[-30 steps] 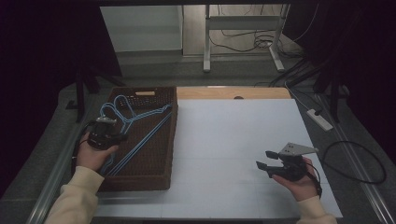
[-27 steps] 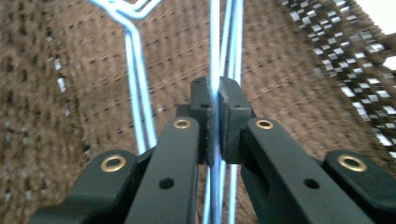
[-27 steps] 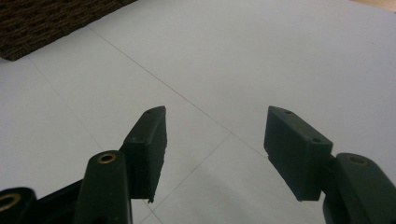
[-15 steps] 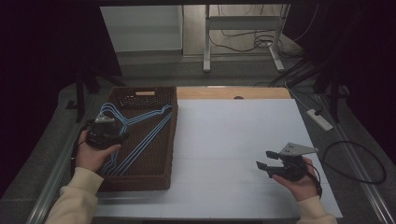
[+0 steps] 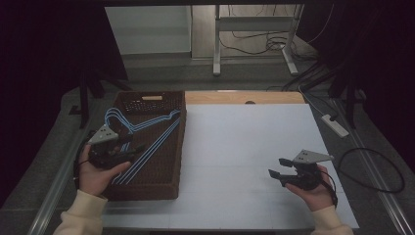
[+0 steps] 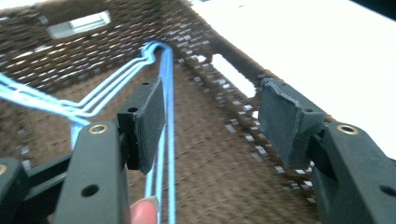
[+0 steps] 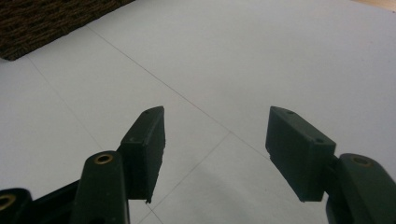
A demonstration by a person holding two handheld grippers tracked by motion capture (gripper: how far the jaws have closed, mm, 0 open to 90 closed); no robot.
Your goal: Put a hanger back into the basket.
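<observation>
A brown wicker basket [image 5: 169, 161] stands at the left of the white table [image 5: 244, 142]. Several blue wire hangers [image 5: 149, 128] lie in it. My left gripper [image 5: 133, 154] hovers over the basket's near left part, pointing right. Its jaws have just been opening and stand wide. In the left gripper view, my left gripper [image 6: 215, 121] has nothing between its pads [image 6: 147, 119]; the hangers [image 6: 168, 88] run below them on the basket floor [image 6: 210, 182]. My right gripper [image 5: 277, 167] is open over the bare table at the near right, and the right gripper view [image 7: 219, 149] shows it empty.
A wooden strip [image 5: 244, 97] borders the table's far edge. A power strip [image 5: 335, 125] and a looped cable [image 5: 377, 169] lie off the right side. A basket corner [image 7: 42, 23] sits at the upper left of the right gripper view.
The left jaws have opened and let go of the hangers, which now rest loose in the basket. The left hand has drawn back and up a little. The right hand has kept still.
</observation>
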